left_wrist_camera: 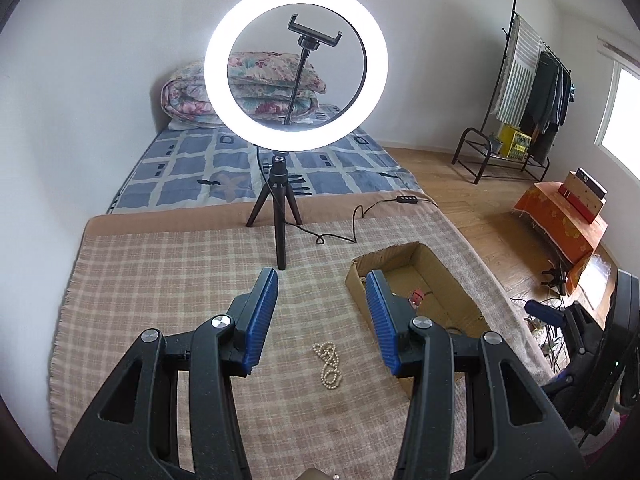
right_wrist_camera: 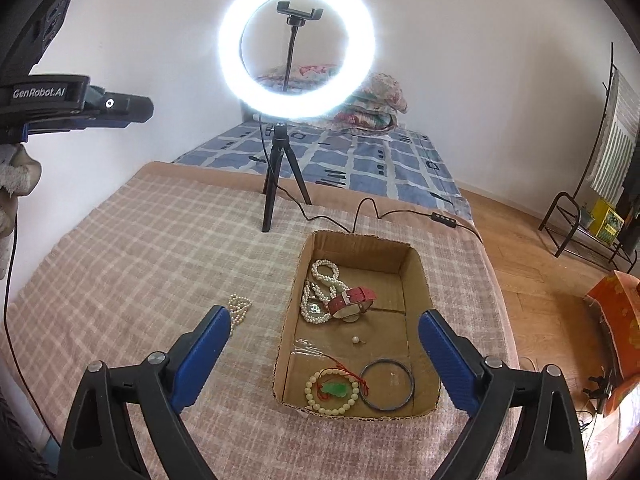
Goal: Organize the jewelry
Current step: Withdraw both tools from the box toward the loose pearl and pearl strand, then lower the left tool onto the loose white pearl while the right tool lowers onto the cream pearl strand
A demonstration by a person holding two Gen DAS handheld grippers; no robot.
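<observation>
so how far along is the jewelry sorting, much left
Mostly done: the cardboard box already holds white pearl strands, a red-strapped watch, a bead bracelet with a green pendant, a dark bangle and a small loose pearl. Nothing is in hand: the left gripper and right gripper are both open and empty. Left: one pearl necklace on the checked cloth beside the box.

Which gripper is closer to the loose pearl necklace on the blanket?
Left. The pearl necklace lies just ahead, between the open left gripper fingers; the right gripper hangs over the cardboard box, necklace beyond its left finger.
</observation>
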